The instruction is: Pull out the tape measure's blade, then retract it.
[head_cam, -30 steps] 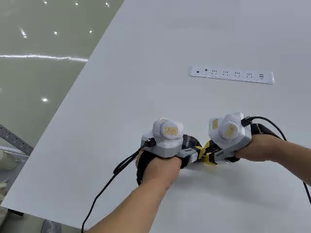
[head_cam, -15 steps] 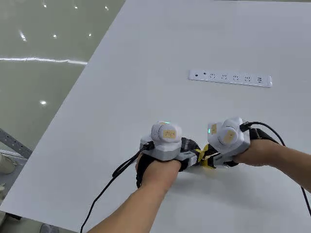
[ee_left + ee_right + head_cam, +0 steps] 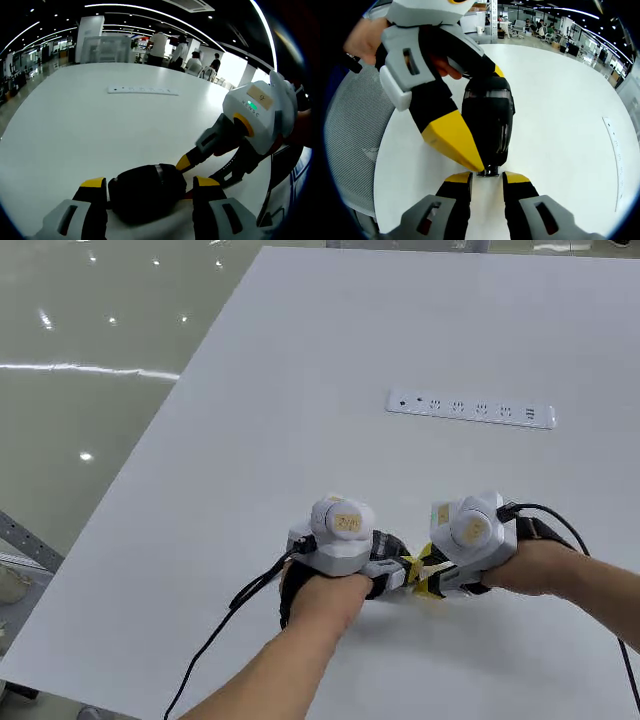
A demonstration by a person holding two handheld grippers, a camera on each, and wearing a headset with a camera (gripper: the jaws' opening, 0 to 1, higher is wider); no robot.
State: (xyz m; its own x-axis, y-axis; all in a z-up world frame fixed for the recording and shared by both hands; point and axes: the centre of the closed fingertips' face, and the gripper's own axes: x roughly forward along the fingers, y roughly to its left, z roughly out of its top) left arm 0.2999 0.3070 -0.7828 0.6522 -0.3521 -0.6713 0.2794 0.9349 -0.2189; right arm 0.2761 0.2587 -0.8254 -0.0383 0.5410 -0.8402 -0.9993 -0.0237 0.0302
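Left gripper [image 3: 148, 183]: its jaws pinch the black tape measure [image 3: 146, 196] across the case, with one yellow tip against each side. The case sits low at the white worktop [image 3: 60, 130]; whether it touches the surface cannot be told. Right gripper [image 3: 487, 178]: it meets the left gripper nearly head-on, and its jaws stand narrowly parted. The metal hook [image 3: 489, 173] at the case's mouth lies just at the gap between their tips; whether the tips press on it cannot be told. From the right jaws the case runs straight ahead, and one yellow-tipped left jaw slants down its side to end just beside the near tip. A power strip [image 3: 468, 409] lies on the worktop well ahead of the left jaws. People [image 3: 180, 50] stand beyond the worktop's far edge. A black cable [image 3: 240, 595] trails from the rear of the left gripper, away from the jaws.
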